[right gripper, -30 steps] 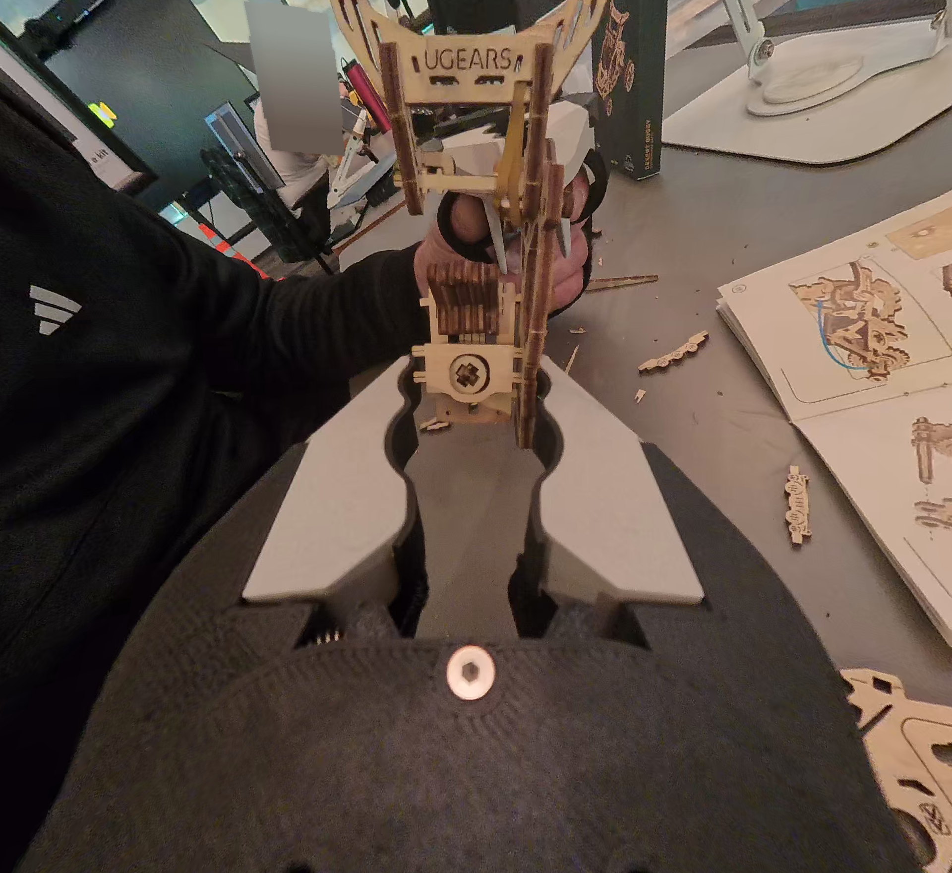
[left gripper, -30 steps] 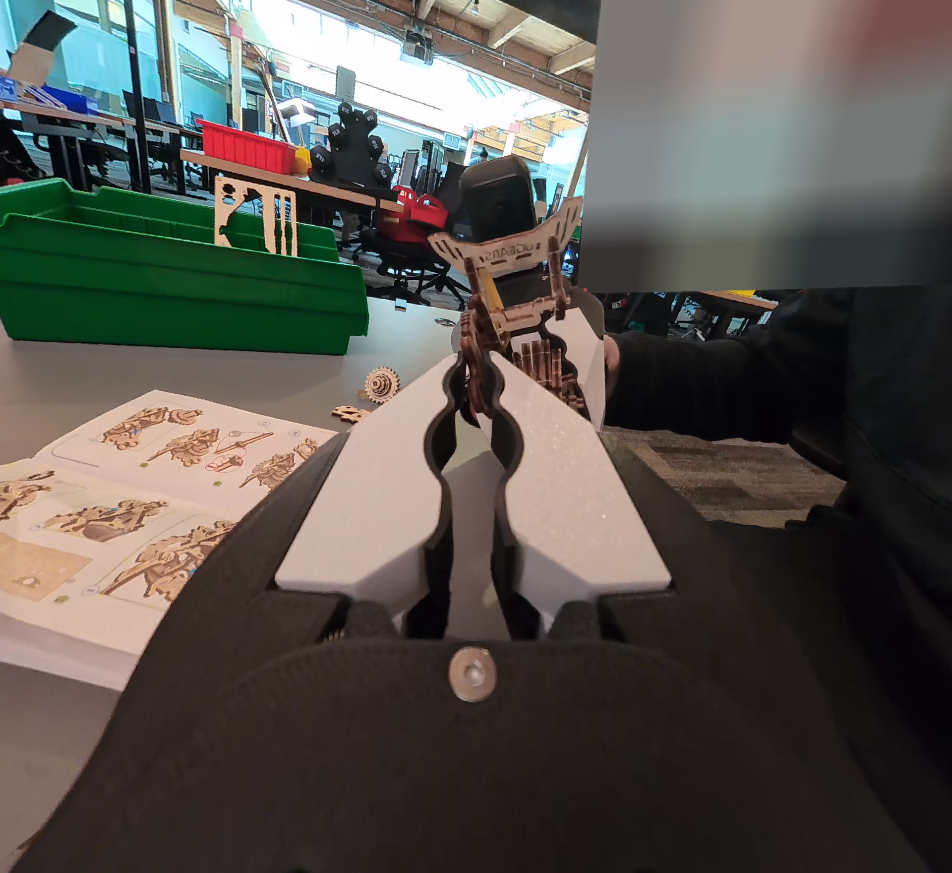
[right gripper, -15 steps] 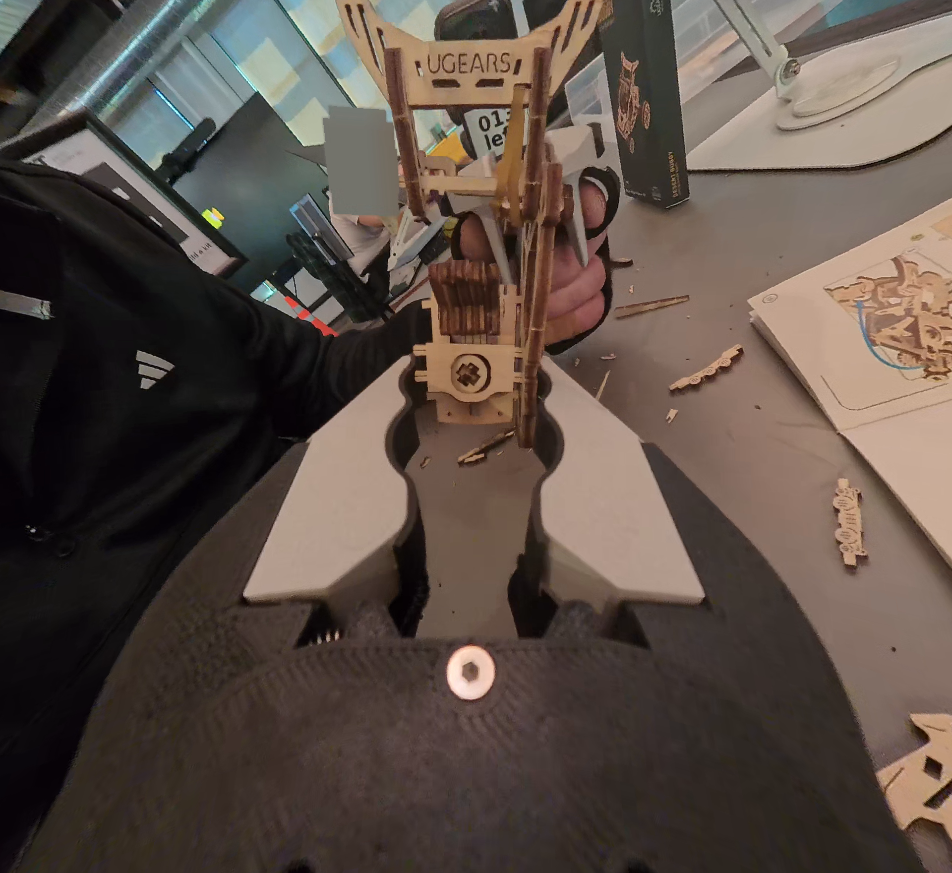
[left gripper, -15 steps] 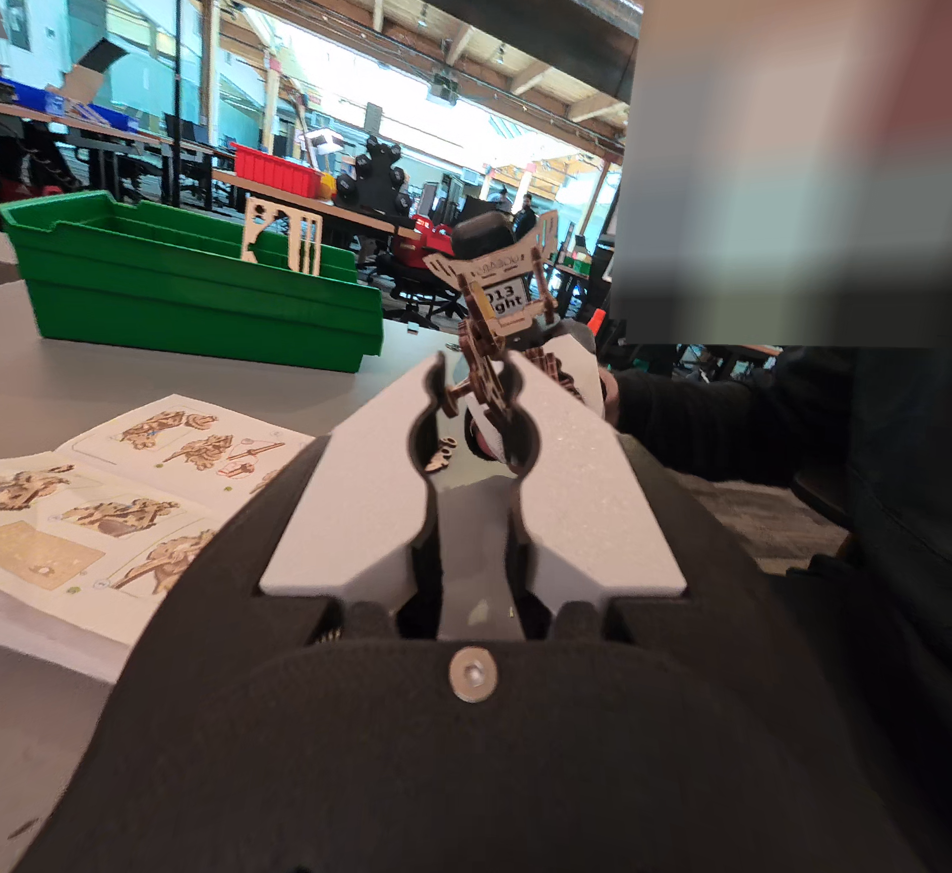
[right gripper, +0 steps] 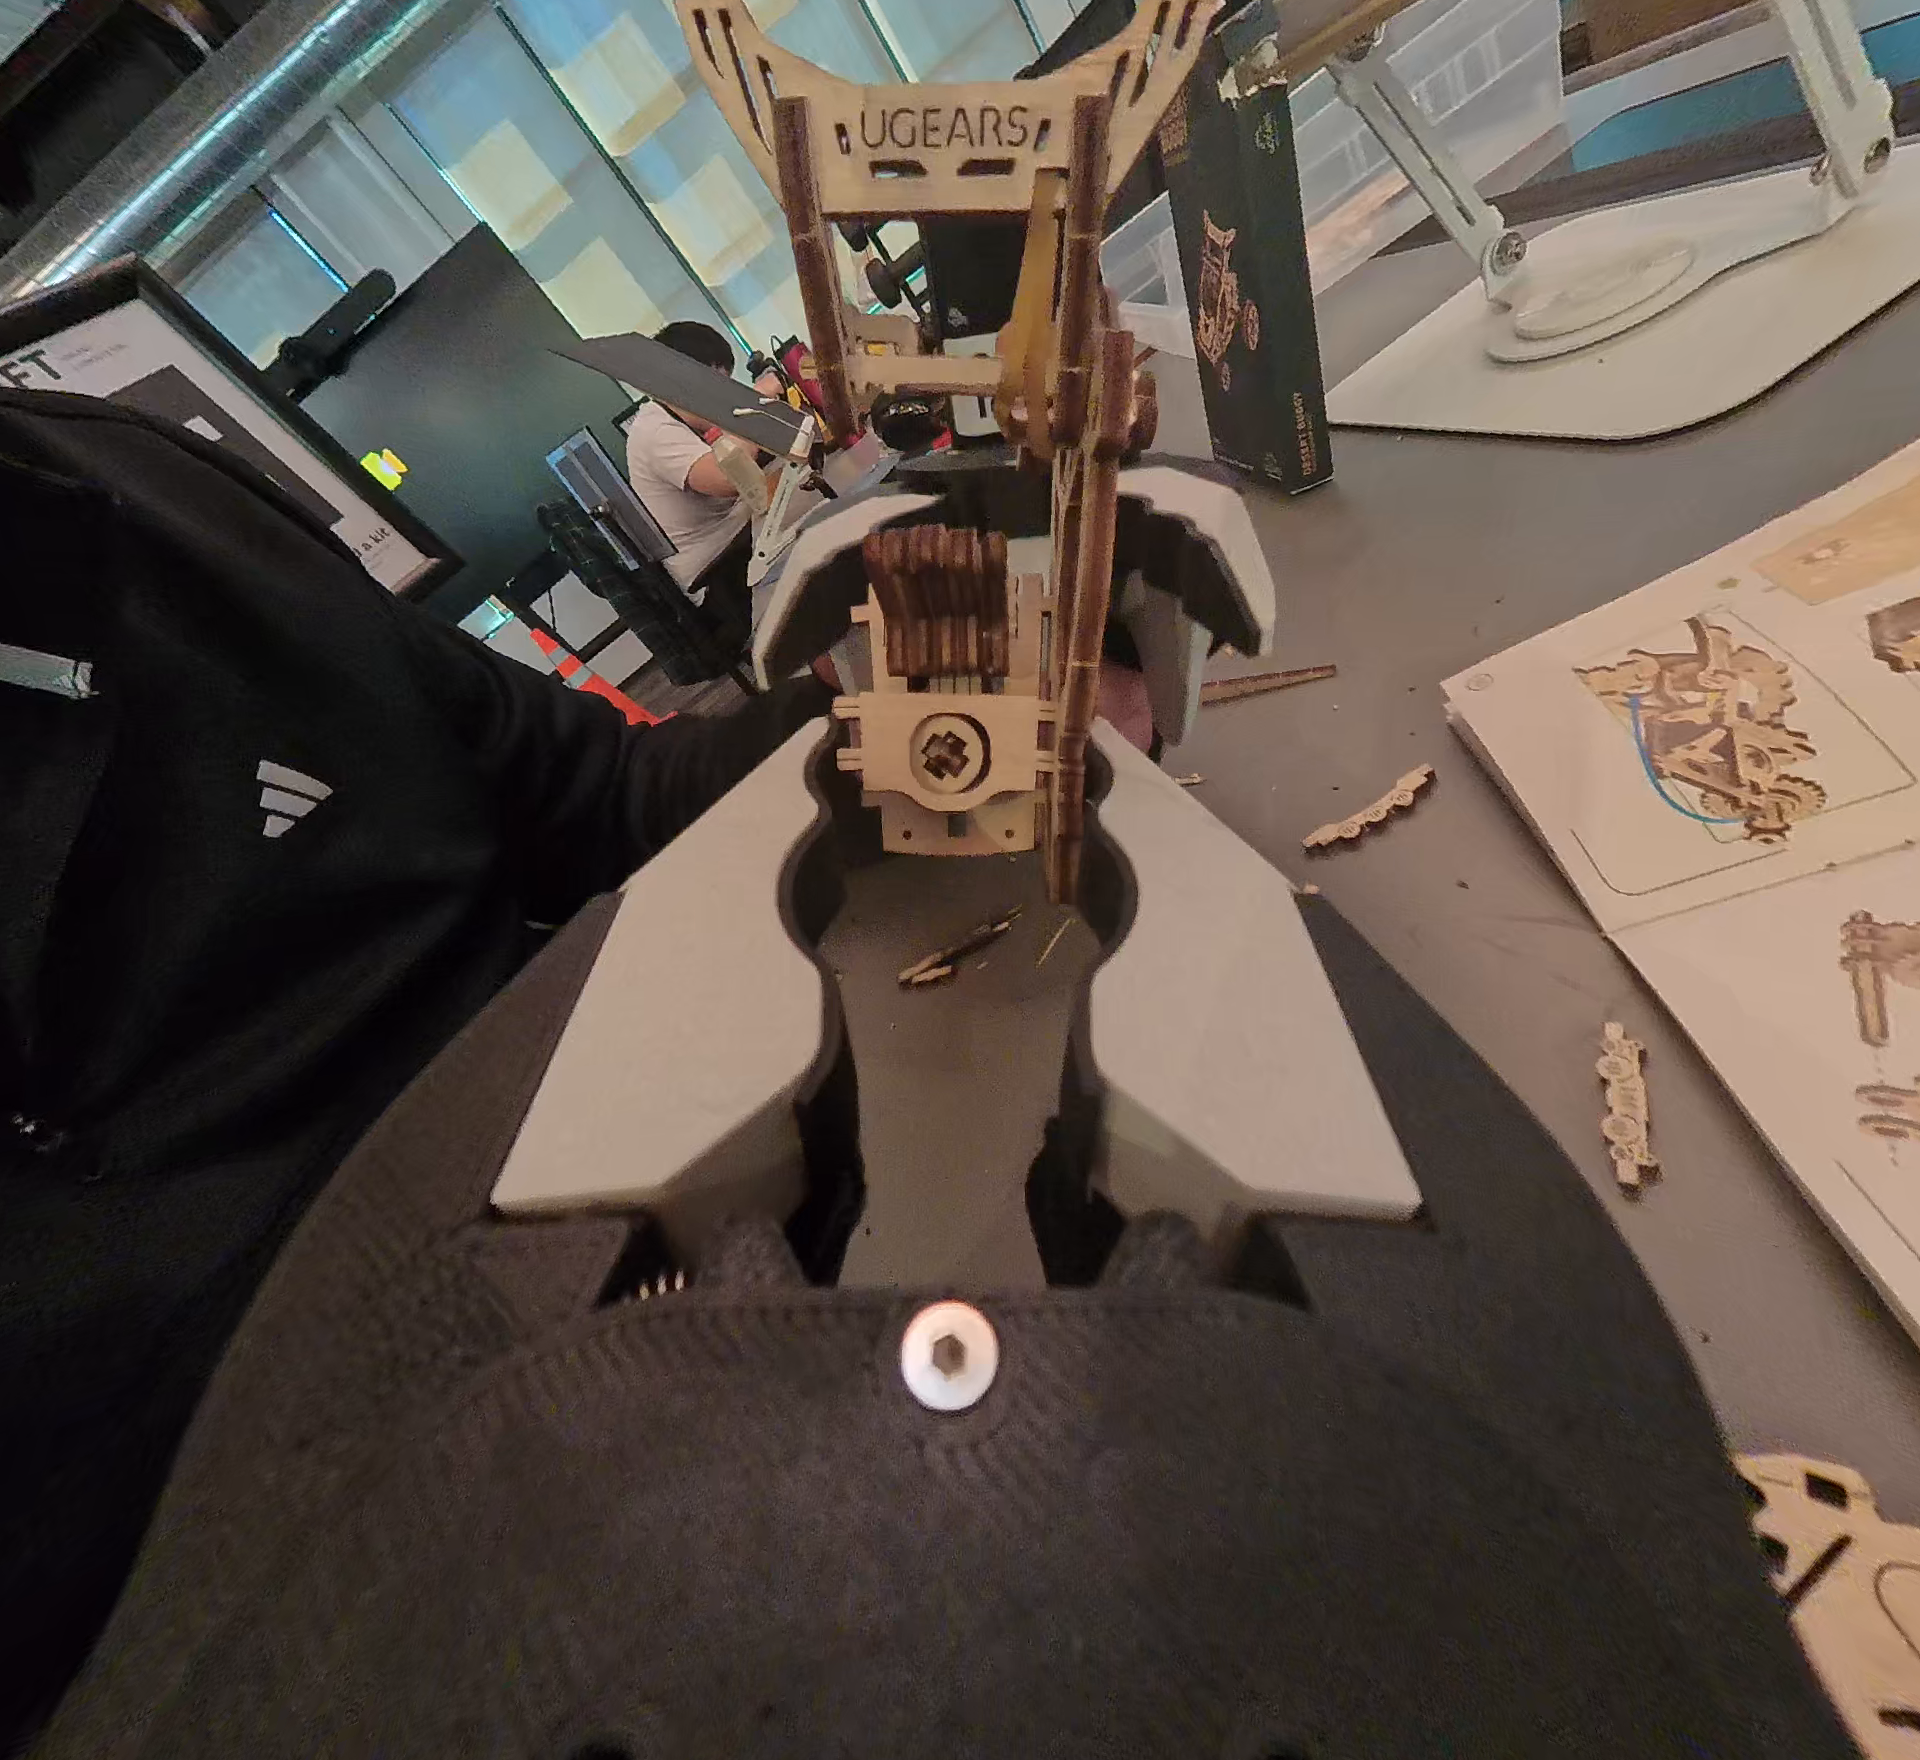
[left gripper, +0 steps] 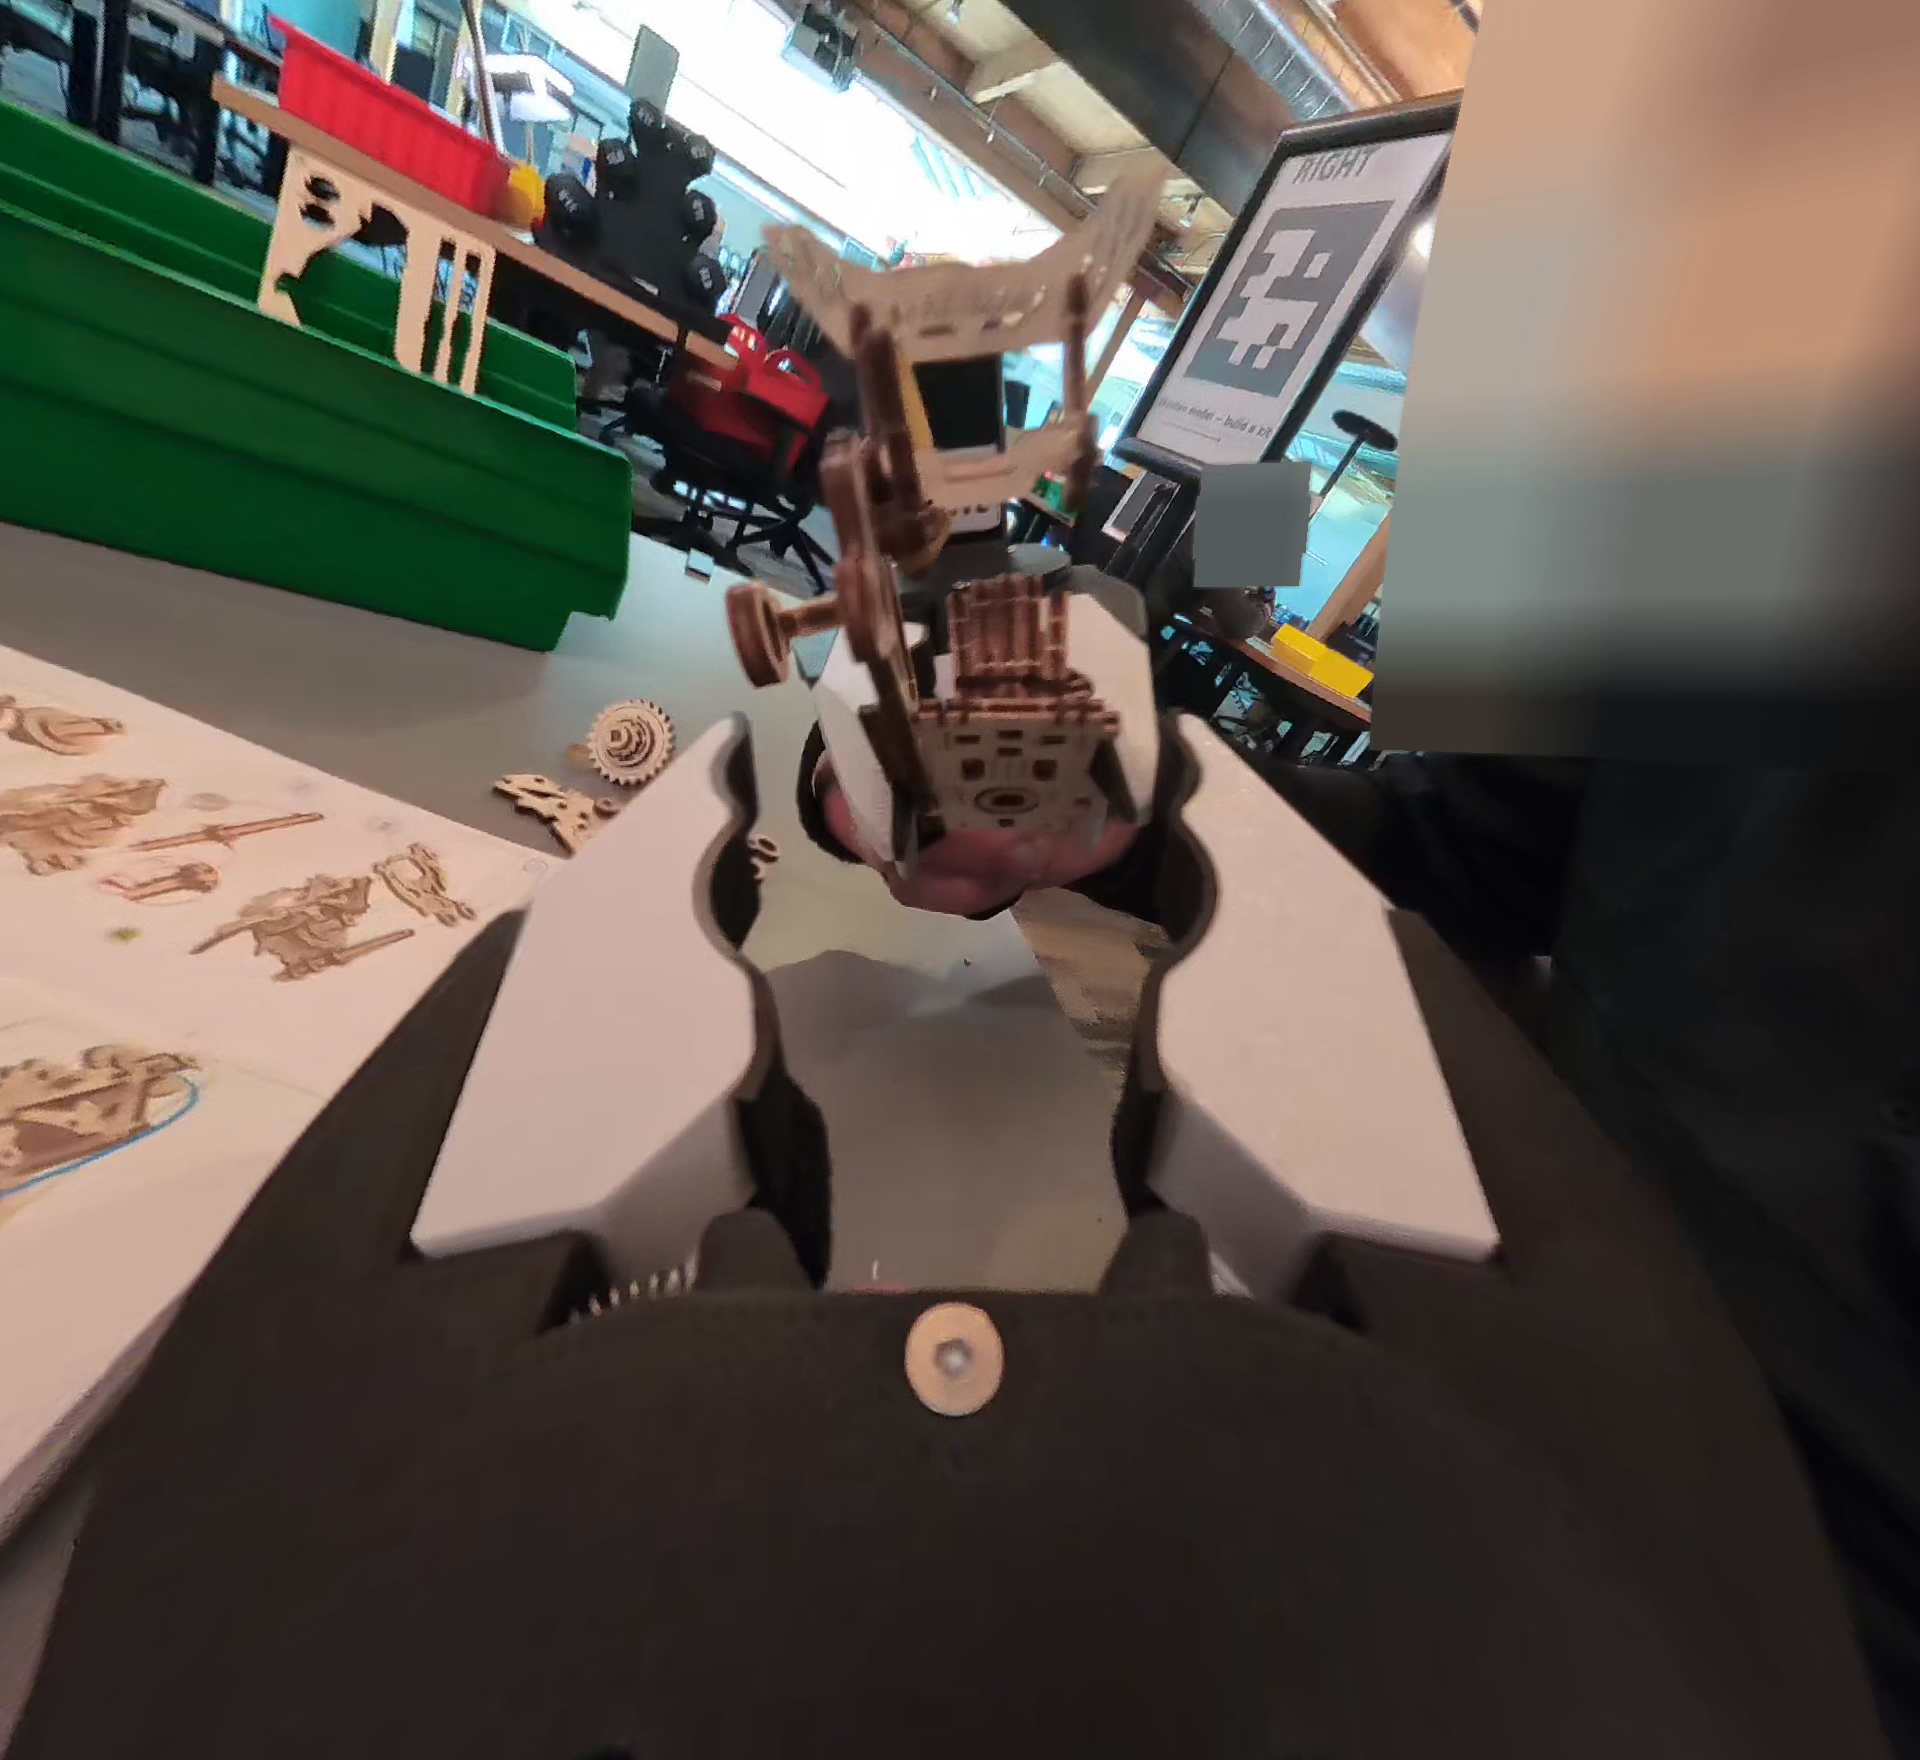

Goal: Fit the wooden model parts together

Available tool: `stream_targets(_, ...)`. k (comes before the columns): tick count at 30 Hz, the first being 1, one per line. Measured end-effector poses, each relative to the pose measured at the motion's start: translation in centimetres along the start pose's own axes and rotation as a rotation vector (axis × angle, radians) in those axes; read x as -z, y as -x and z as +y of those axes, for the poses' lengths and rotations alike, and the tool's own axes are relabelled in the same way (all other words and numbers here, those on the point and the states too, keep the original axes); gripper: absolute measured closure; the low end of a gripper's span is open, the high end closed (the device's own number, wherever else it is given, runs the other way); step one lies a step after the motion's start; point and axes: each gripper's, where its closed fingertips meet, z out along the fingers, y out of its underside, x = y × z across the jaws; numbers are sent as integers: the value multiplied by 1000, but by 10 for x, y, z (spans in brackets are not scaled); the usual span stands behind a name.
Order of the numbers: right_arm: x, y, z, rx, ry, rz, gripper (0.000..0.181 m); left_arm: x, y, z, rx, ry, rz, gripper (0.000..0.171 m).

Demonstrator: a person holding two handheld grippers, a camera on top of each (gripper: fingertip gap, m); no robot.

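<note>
The wooden model (right gripper: 961,463) is up in the air above the counter (right gripper: 1455,567), standing tall with its wide winged plate on top. The right gripper (right gripper: 956,775) has its jaws closed on the model's light block at the bottom, the one with a round cross-shaped hub. It probably holds low so the top and sides stay free to work on.

The left gripper (left gripper: 961,765) sits in front of the model with its jaws wide open and nothing between them. It looks ready to grab or push a part, maybe the little peg with a round cap (left gripper: 774,635) that sticks out of the model's side.

Past the model, on the counter, lie a loose gear (left gripper: 629,742) and the open instruction booklet (left gripper: 208,879), likely kept near for picking the next piece.
</note>
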Motion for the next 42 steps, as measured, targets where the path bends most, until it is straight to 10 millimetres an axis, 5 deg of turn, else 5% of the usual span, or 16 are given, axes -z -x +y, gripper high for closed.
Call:
stream_targets(5,-7,3,-3,-10,-8,-15,142,-1,-10,-6,3,-56,56,124)
stream_targets(19,-5,14,-29,-2,-77,-27,135,9,-23,-25,-17,-174,130,126)
stream_targets(42,-23,16,-31,59,-92,39,142,22,-25,-42,17,-309,141,127)
